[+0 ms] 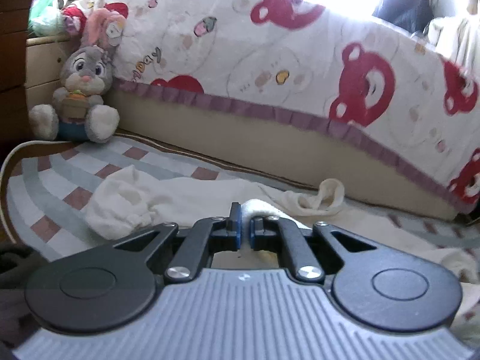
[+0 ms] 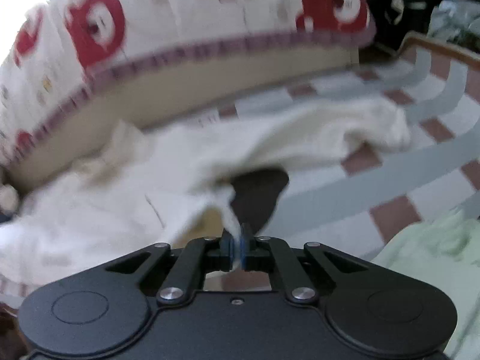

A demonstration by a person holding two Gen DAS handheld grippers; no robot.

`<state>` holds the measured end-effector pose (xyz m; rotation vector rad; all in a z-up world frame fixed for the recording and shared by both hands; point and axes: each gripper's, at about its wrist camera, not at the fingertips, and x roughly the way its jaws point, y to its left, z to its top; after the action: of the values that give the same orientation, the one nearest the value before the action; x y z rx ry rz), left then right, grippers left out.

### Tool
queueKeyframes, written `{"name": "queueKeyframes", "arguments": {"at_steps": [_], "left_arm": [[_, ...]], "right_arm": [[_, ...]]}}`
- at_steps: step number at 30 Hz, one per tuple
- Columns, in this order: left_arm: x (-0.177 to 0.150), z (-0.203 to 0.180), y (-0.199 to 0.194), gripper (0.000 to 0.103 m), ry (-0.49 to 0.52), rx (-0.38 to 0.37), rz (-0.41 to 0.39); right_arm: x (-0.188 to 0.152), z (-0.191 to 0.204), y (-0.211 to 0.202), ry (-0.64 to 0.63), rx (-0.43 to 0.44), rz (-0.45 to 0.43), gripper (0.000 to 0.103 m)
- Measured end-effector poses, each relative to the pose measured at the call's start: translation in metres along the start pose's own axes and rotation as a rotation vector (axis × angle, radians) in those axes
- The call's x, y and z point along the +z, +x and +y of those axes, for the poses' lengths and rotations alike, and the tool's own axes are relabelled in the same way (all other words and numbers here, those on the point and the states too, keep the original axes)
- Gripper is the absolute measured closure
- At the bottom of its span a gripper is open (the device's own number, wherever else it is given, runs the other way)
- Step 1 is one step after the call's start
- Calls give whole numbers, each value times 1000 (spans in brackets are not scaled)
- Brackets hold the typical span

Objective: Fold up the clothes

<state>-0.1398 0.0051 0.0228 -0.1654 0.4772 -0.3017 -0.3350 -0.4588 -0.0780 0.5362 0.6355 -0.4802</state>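
A cream garment (image 1: 186, 198) is spread on the checked mat (image 1: 60, 168), just in front of the low bed base (image 1: 240, 138) that is covered by a bear-print quilt (image 1: 270, 60). The left gripper (image 1: 246, 228) is nearly closed, and a fold of the cream cloth is seen between its blue pads. The right gripper (image 2: 237, 246) is closed on an edge of the same garment (image 2: 240, 144), which is lifted from the mat (image 2: 390, 180). A plush rabbit (image 1: 81, 90) is seated at the corner

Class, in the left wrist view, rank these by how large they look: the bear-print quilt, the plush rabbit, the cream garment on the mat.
1. bear-print quilt, by far the largest.
2. cream garment, though the gripper hides part of it.
3. plush rabbit, smallest, but it sits farther back, so its true size is unsure.
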Motion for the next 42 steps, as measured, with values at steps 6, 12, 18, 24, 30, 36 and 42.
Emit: {"name": "queueKeyframes", "arguments": {"at_steps": [6, 12, 18, 24, 30, 36, 42], "left_arm": [[-31, 52, -49, 98, -60, 42, 96], [-80, 95, -23, 98, -201, 108, 277], [-74, 107, -14, 98, -246, 65, 306], [-74, 121, -15, 98, -290, 36, 364], [-101, 129, -7, 98, -279, 87, 463], [-108, 118, 6, 98, -192, 152, 475], [-92, 121, 16, 98, -218, 143, 468]], "right_arm": [[-23, 14, -48, -130, -56, 35, 84], [-68, 16, 8, -152, -64, 198, 95], [-36, 52, -53, -316, 33, -19, 100], [-26, 63, -156, -268, 109, -45, 103], [-89, 35, -110, -264, -10, 170, 103], [-99, 59, -81, -507, 105, 201, 79], [-124, 97, -43, -948, 160, 322, 69]]}}
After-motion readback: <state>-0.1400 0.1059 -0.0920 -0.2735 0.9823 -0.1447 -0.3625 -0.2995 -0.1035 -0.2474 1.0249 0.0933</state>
